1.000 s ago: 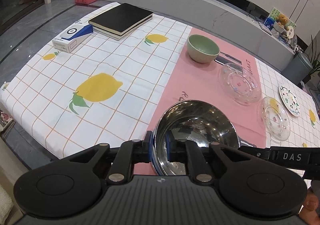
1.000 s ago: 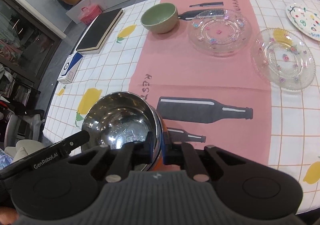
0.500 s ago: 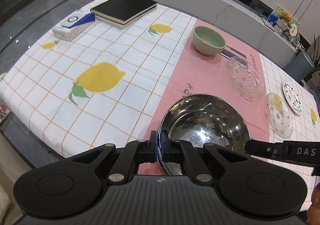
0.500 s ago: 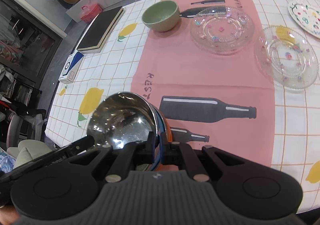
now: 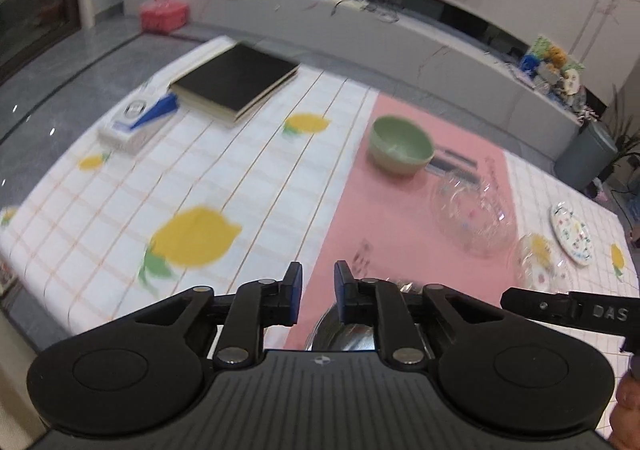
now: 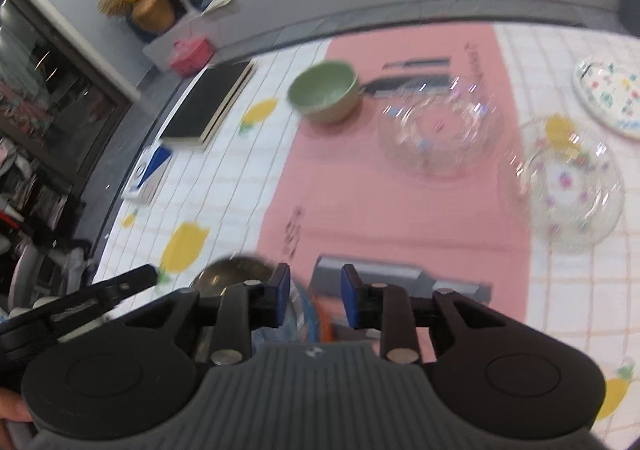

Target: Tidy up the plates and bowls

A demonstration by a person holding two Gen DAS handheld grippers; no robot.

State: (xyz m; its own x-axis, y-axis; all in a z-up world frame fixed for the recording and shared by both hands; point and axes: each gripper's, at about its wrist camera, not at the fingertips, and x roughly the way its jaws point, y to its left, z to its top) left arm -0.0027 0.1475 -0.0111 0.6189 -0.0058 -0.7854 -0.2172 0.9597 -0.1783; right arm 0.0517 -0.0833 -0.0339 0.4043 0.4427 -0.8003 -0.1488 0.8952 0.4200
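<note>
From the left wrist, the left gripper (image 5: 317, 290) is hovering with jaws apart, gripping nothing — the shiny steel bowl (image 5: 352, 334) is sitting just below its fingers on the pink runner (image 5: 400, 218). From the right wrist, the right gripper (image 6: 311, 296) is likewise gaping over the bowl's rim (image 6: 236, 270); the green ceramic bowl (image 6: 324, 90) is resting well beyond.

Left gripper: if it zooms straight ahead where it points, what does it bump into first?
Probably the pink mat; nothing stands between the open left gripper and it. The green bowl sits farther off to the right. Blur makes depth uncertain.

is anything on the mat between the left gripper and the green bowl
Nothing visible. From the left gripper, open above the near steel bowl, only bare pink mat runs up to the green bowl. The glass plate sits off to the right.
</note>
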